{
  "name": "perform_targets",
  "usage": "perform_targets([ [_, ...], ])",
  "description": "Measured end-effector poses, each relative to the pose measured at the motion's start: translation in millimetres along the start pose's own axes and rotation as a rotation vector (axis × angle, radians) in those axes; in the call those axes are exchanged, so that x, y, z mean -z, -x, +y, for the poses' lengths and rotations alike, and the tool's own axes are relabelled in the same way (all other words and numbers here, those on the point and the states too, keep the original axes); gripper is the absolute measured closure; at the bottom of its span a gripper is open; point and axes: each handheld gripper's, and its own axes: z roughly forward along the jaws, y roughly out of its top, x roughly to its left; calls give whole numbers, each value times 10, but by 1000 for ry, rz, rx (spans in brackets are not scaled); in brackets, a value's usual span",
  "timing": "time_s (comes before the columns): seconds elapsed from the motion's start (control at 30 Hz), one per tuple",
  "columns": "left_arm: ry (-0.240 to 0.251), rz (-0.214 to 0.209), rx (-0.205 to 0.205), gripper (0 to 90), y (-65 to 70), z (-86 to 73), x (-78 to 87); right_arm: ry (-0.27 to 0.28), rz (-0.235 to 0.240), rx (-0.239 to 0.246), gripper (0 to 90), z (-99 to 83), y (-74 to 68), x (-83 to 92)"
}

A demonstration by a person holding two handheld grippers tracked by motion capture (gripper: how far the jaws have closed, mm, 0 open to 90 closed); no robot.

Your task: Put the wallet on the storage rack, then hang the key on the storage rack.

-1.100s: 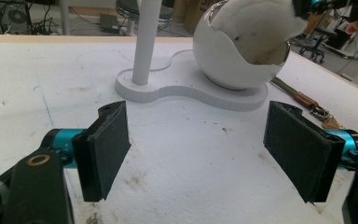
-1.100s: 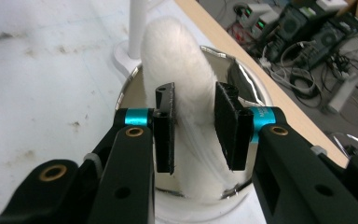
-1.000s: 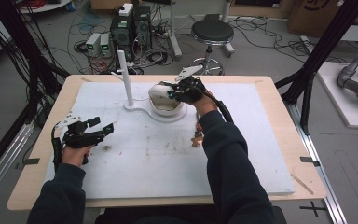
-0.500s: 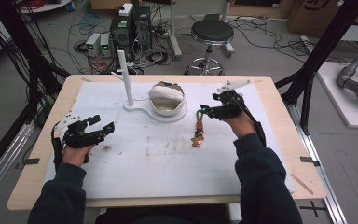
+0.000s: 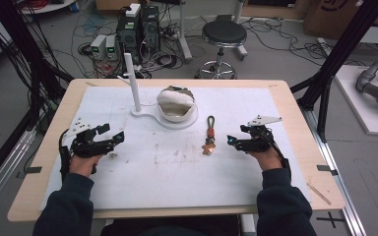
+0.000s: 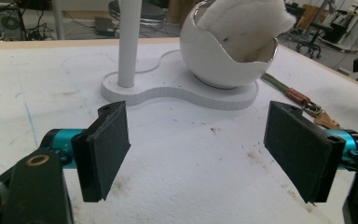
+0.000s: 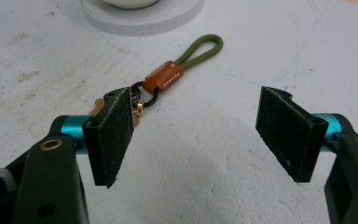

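Observation:
A keychain [image 5: 209,135] with an olive cord loop [image 7: 200,49], a brown leather tab and brass keys lies flat on the white mat. My right gripper [image 5: 235,141] rests on the mat just right of it, open and holding nothing; its left pad [image 7: 112,135] hides part of the keys. A white egg-shaped bowl [image 5: 176,104] holding a white fluffy cloth [image 6: 242,23] sits on a white base with an upright white post [image 5: 132,82]. My left gripper [image 5: 114,137] is open at the mat's left side, empty, pointing at the bowl [image 6: 228,60].
The white mat [image 5: 177,162] covers most of a wooden table [image 5: 295,98]. Beyond the far edge stand a stool [image 5: 221,37], electronics boxes and cables. Black frame legs [image 5: 334,64] rise at both sides.
My right gripper left the bowl, swung right and came down beside the keychain, which now lies on the mat. The left gripper has stayed put.

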Motion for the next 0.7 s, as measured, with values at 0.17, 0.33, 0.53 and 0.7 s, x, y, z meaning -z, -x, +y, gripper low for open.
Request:
perform_targets([
  [0.17, 0, -6, 1, 221, -7, -6, -5, 8, -14, 7, 277, 16, -4, -4],
  [0.33, 8, -3, 6, 221, -10, -5, 6, 9, -27, 3, 276, 12, -22, -19],
  [0.53, 26, 15, -2, 244, -11, -2, 17, 1, -62, 0, 275, -3, -50, -79],
  [0.7, 14, 30, -7, 244, -16, -17, 33, 18, -40, -33, 276, -9, -89, -162],
])
